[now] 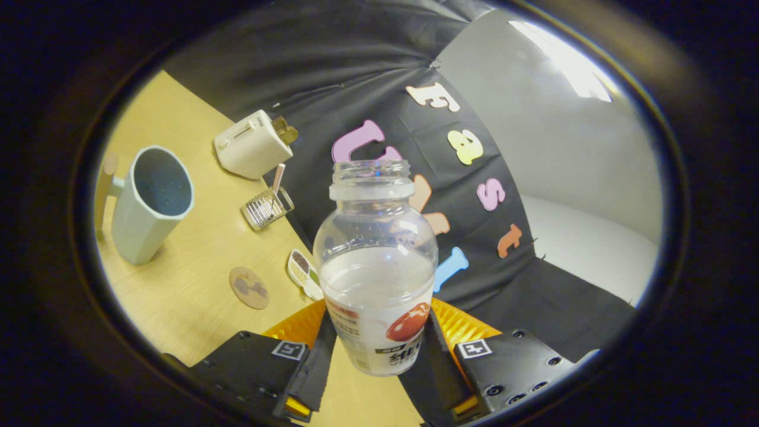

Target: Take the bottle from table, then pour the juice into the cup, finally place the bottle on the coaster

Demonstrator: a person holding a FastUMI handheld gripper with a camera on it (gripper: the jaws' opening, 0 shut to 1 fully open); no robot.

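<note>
A clear plastic bottle (377, 267) with no cap and a labelled lower half sits between my two black fingers (317, 356), which press on its sides. My gripper (379, 356) is shut on the bottle and holds it off the table, with the whole view tilted. Pale liquid fills about the lower half of the bottle. A pale green cup (151, 201) with a handle stands on the wooden table (178, 296), beyond the fingers and to their left. A round brown coaster (249, 287) lies flat on the table between the cup and the bottle.
A cream toaster (252, 145) stands at the back of the table by the black cloth wall. In front of it is a small glass (267, 207) with a striped straw. A small dish of grains (304, 273) lies beside the coaster, close to the bottle.
</note>
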